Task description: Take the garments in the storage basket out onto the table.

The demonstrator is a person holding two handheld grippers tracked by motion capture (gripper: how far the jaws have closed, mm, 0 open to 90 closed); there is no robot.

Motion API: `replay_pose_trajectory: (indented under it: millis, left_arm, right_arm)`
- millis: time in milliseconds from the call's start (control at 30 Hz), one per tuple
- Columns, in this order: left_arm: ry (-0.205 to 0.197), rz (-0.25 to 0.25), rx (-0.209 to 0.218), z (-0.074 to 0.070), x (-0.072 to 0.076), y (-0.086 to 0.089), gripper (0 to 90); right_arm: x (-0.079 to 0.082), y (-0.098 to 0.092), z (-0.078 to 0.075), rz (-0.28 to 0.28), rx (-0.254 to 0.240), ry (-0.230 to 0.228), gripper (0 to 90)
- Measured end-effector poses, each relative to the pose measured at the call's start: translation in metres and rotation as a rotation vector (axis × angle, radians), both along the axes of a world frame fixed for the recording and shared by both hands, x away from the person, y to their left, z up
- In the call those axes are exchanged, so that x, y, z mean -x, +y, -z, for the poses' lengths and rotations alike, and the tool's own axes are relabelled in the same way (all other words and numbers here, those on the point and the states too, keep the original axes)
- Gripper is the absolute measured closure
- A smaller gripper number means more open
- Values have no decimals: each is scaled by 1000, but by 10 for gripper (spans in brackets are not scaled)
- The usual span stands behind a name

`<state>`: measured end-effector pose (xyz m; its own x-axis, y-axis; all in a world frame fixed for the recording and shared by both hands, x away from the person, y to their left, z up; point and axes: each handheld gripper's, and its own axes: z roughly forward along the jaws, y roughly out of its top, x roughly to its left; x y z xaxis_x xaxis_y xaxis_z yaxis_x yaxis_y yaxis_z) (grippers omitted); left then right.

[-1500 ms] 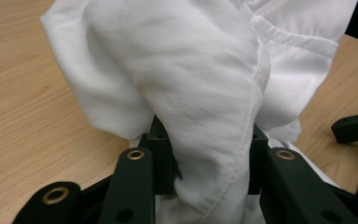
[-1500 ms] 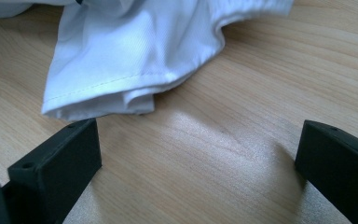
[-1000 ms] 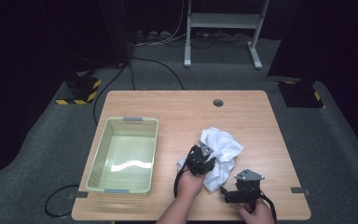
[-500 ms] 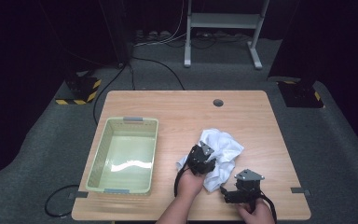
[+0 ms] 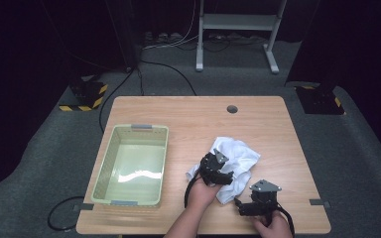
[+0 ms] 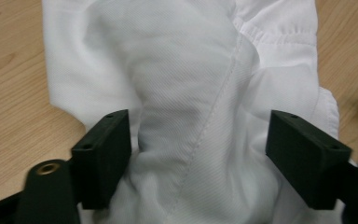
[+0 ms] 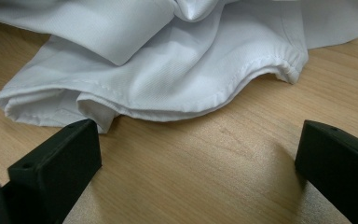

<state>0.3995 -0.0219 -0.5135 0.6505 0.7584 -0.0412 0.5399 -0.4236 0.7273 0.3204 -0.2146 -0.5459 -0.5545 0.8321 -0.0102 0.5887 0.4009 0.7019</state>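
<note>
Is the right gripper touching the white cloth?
Apart. In the right gripper view, the right gripper stands open over bare wood, and the hem of the white cloth lies beyond its jaws.

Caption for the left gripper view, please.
Left gripper with open jaws straddling a raised fold of crumpled white cloth on the wooden table.

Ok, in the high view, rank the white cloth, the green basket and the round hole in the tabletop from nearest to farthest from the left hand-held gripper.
1. White cloth: right under the left hand-held gripper, bunched between its open jaws.
2. Green basket: to the gripper's left on the wooden table.
3. Round hole: near the table's far edge, farthest off.
</note>
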Motion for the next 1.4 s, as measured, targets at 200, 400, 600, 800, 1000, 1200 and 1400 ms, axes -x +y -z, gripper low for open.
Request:
replay_pose_trajectory:
  millis: [200,400,600,800,1000,1200,1400]
  left_arm:
    - [-28,-7,-9,-8,2,3,100]
    - [-56,7,3,-18,4,5,59]
    - [-82,21,35,-29,7,9,40]
    - [-101,34,81,-42,10,16,33]
    - [-122,34,112,-50,15,23,19]
    - [-128,39,168,-55,18,31,10]
    - [-142,41,215,-61,26,41,10]
  right_arm:
    - [0,0,0,0,0,0,1]
    - [0,0,0,0,0,0,1]
    - [0,0,0,1,0,0,1]
    - [0,0,0,0,0,0,1]
    - [0,0,0,0,0,0,1]
    - [0,0,0,2,-1,1,1]
    - [0,0,0,0,0,0,1]
